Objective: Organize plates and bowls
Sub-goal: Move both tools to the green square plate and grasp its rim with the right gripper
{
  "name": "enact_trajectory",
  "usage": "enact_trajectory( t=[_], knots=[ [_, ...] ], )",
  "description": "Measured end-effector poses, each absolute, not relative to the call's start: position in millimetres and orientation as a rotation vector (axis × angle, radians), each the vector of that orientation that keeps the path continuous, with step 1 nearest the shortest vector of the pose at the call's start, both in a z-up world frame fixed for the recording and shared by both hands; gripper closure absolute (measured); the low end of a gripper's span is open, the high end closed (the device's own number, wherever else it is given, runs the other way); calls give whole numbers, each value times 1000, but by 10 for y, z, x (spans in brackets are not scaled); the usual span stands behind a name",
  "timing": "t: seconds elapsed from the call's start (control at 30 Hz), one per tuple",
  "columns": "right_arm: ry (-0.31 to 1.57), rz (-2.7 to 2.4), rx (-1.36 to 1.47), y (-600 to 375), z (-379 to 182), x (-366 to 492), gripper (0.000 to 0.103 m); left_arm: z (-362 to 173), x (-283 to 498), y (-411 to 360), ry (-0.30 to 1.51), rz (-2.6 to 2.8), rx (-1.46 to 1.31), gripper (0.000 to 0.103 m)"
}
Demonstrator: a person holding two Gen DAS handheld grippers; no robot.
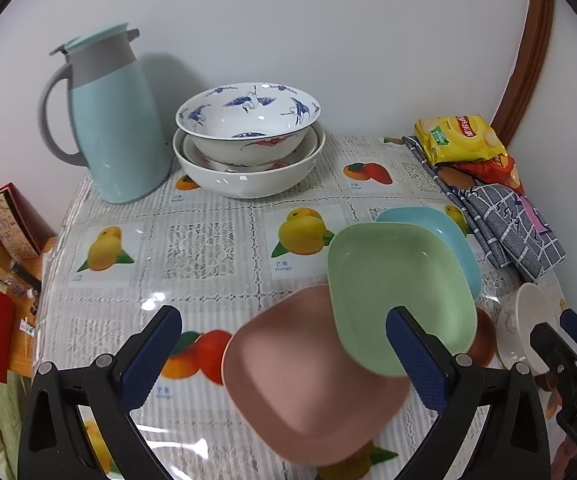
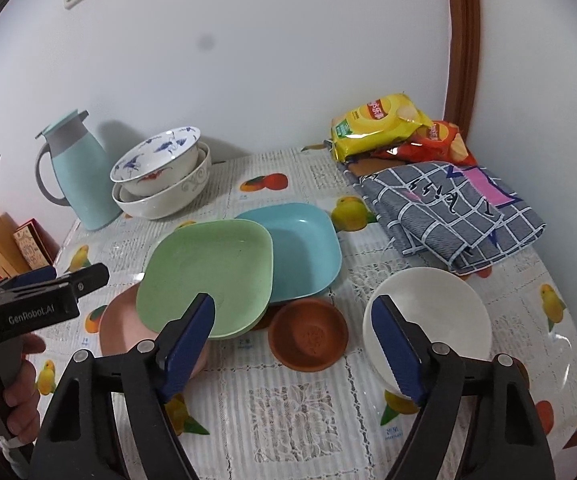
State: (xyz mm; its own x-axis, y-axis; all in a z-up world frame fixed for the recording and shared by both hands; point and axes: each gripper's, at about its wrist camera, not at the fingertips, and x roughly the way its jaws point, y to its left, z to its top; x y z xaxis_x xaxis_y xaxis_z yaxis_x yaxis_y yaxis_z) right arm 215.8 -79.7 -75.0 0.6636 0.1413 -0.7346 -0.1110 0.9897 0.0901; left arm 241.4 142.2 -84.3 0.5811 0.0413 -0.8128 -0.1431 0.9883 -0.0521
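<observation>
1. Both tongs are hanging open over the surface (image 2: 288,408) with nothing gripped: left tongs (image 1: 284,356) are gaping wide above the pink plate (image 1: 312,384), right tongs (image 2: 300,344) are spread nearly as wide, with only the cloth-covered surface between the fingers.
2. Taking the green plate (image 2: 208,276) as landmark: it's lying partly on top of the pink plate, which is poking out at its near-left side.
3. Blue plate (image 2: 304,248) is sitting just behind-right of the green one, tucked partly under its edge.
4. Small brown saucer (image 2: 308,334) is sitting just to the near-right of the green plate, and the white bowl (image 2: 428,316) is farther right, beside the saucer.
5. Stacked crane-pattern bowls (image 1: 248,140) are sitting well behind the green plate, next to the teal jug (image 1: 112,120).
6. Checked cloth (image 2: 448,216) and snack bags (image 2: 380,128) are lying off to the far right.
</observation>
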Motion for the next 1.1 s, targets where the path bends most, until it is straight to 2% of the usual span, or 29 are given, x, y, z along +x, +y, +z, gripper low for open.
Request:
enact_trajectory(
  t=[0.47,0.7,0.77,0.83,0.9,1.03,1.1],
  knots=[
    [905,164,36,-688,-1132,2508,29,-1172,2911,1330,981,47,-123,3],
    [927,167,19,-641,-1276,2637,30,-1284,3086,1275,987,16,-139,8],
    [941,164,22,-646,-1336,2685,31,-1323,3142,1263,995,9,-144,14],
    [952,163,22,-644,-1380,2724,36,-1360,3202,1258,1002,11,-149,17],
    [960,165,16,-638,-1408,2754,37,-1394,3252,1252,1004,10,-152,20],
    [967,168,9,-640,-1461,2802,39,-1483,3336,1249,1022,-2,-163,37],
    [979,172,14,-643,-1501,2829,41,-1517,3359,1252,1025,-12,-171,38]
  ],
)
